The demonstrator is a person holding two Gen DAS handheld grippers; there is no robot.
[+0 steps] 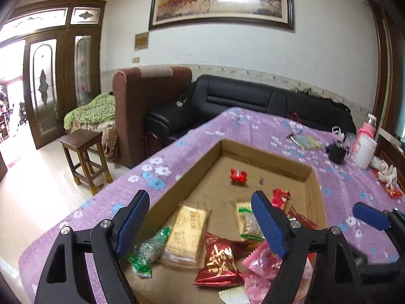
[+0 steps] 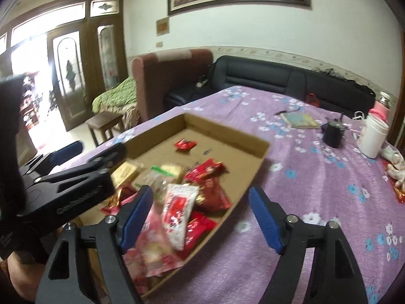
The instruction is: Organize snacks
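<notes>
The left gripper (image 1: 200, 217), fingers released and empty, is being held over the gold packet (image 1: 187, 230), lying lengthwise between them at the cardboard tray's (image 1: 253, 149) near edge, nearer than the released right gripper (image 2: 200, 217).

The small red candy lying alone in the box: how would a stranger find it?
Find the shallow cardboard box on the purple flowered tablecloth. Most snacks pile up at its near end. The small red candy lies alone on bare cardboard toward the far end, touching nothing.
</notes>
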